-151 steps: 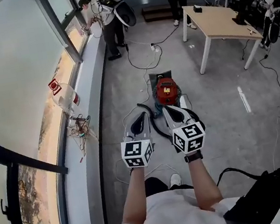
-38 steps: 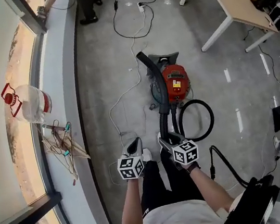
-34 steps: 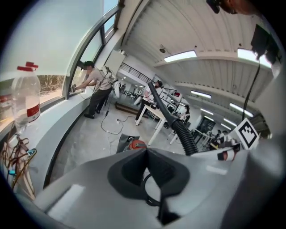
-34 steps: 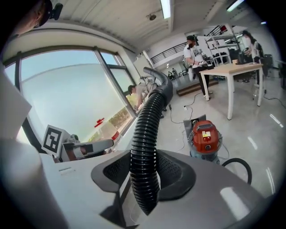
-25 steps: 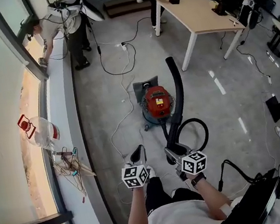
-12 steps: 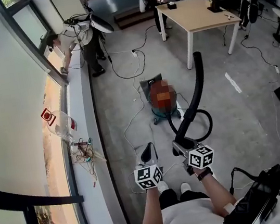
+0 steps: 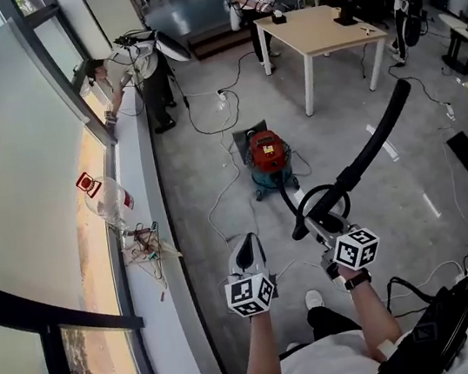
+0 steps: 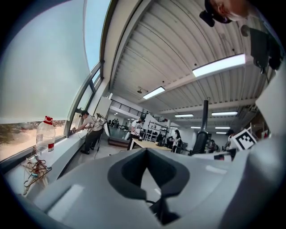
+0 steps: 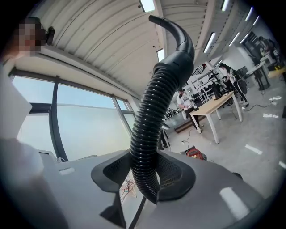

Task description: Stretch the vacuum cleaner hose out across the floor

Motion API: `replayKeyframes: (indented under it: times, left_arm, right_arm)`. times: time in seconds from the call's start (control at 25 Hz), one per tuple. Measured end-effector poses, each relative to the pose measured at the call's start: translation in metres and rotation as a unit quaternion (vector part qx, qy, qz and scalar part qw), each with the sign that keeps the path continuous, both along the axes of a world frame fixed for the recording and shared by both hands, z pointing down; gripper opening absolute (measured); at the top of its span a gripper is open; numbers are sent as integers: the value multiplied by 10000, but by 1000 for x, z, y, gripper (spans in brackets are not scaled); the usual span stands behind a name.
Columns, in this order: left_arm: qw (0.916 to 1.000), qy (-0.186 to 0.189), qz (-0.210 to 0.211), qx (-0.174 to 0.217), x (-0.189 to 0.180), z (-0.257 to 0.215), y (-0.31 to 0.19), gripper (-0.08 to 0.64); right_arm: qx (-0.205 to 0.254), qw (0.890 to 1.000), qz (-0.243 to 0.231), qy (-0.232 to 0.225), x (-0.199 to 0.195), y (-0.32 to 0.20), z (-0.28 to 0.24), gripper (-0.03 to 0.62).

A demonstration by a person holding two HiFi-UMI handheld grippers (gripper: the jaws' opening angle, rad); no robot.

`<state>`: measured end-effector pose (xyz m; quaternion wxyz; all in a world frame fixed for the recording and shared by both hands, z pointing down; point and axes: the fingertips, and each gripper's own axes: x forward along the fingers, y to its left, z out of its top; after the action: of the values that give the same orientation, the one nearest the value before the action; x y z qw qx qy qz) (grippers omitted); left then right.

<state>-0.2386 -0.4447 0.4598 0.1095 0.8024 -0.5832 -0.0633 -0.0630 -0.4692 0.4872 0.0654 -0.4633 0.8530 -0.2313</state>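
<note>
Between the fingers (image 9: pixel 176 172) of the right gripper (image 7: pixel 309 224), the black ribbed hose (image 9: pixel 145 134) is clamped on its corrugated section, just below the smooth rigid end piece (image 9: pixel 176 49). Beyond the fingers, the free end rises up and away. Behind them, the hose curls into a loop (image 7: pixel 325 202) and runs down to the red vacuum cleaner (image 7: pixel 267 154) on the floor (image 7: pixel 400 235). Expect a light, springy hose: the ribs resist slipping, but the loop tends to recoil, and the vacuum cleaner may roll when you pull. Take hold near the stiff end piece for control. The left gripper (image 7: pixel 245 243), beside the right, has its fingers closed together on nothing.
</note>
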Motion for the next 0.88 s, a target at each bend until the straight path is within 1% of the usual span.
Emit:
replayKeyframes:
  times: [0.12, 0.24, 0.32, 0.44, 0.56, 0.64, 0.76, 0.8, 0.88]
  left_arm:
    - [9996, 234, 122, -77, -8, 8, 56, 2]
    - [9990, 244, 346, -143, -10, 13, 97, 2]
    - [9980, 233, 565, -155, 1, 13, 116, 2]
    - [9968, 220, 749, -166, 22, 7, 141, 2]
    - [9967, 90, 811, 0, 47, -15, 160, 2]
    - [9969, 32, 769, 137, 63, -31, 178, 2]
    - [9980, -27, 542, 332, 88, -46, 217, 2]
    - [9983, -15, 431, 393, 98, -50, 230, 2]
    - [9987, 17, 276, 421, 123, -51, 260, 2]
  right_arm:
    - [9, 9988, 480, 31, 19, 54, 0, 170]
    - [-35, 9966, 825, 2, 44, 105, -11, 170]
    - [-86, 9957, 912, -104, 55, 134, -16, 169]
    - [-118, 9945, 1017, -202, 67, 168, -18, 169]
    - [179, 9929, 1097, -434, 85, 186, -40, 167]
    - [453, 9891, 1216, -698, 112, 198, -61, 167]
    - [830, 9779, 1557, -1124, 178, 232, -84, 167]
    - [932, 9749, 1606, -1230, 199, 245, -91, 167]
    - [1031, 9737, 1534, -1331, 230, 276, -98, 167]
